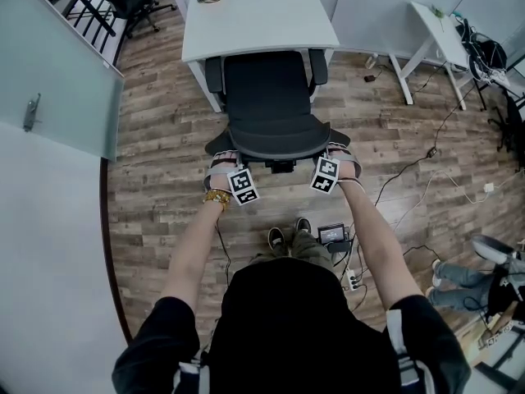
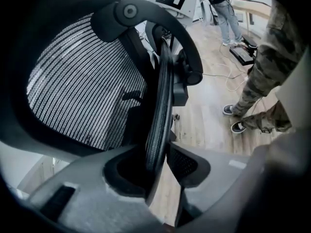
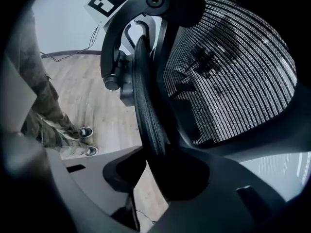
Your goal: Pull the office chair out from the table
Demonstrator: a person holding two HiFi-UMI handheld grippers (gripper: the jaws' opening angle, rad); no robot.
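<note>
Two claws grip one black mesh office chair by the curved top rim of its backrest. In the left gripper view the left claw stands fairly wide, with the thick padded rim running down between its jaws and filling the gap. The pads lie against the rim on both sides, so the claw is clamped on the chair rather than empty. The right claw shows the same in the right gripper view: jaws well spread, the rim passing between them and touching both inner faces, with the white-striped mesh of the backrest off to one side.

From the head view the left hand and the right hand sit at the two outer ends of the rim, well apart, each with its square-marker cube turned upward. Both bare forearms reach forward and down, roughly parallel, and the claws tilt steeply downward onto the backrest.

The chair stands on the wood-plank floor, facing a white rectangular tabletop. Its seat front and both armrests reach that tabletop's near edge, while the backrest is toward the person
</note>
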